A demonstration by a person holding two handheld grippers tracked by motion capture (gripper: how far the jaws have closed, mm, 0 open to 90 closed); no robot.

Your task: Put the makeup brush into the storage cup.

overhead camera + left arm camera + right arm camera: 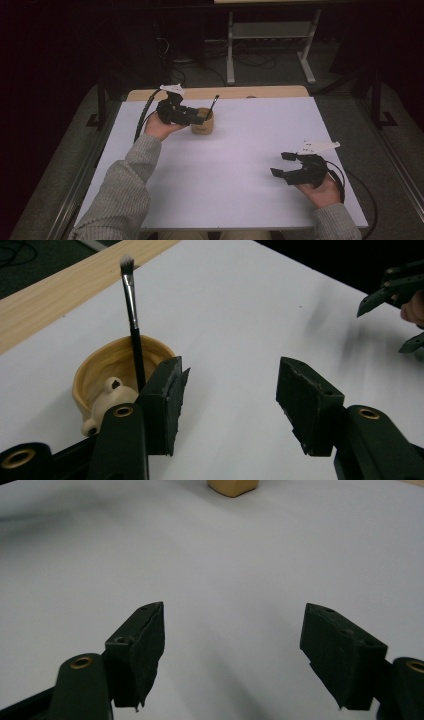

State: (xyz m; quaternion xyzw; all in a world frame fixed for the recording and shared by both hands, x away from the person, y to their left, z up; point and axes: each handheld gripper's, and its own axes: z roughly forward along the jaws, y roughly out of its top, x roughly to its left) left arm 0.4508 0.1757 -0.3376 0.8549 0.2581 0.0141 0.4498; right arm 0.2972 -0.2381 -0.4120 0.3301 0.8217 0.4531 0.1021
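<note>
Two tools, both released, nothing between the jaws. Left tool sits just beside the tan cup, one pad near its rim; cup lies left of the jaws in the left gripper view. Brush stands in the cup, long axis near upright, bristles up. Right tool rests well apart from the cup on the white counter. Left hand is nearer.

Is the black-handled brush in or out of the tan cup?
In: the black-handled brush stands nearly upright inside the tan cup, bristles up.
</note>
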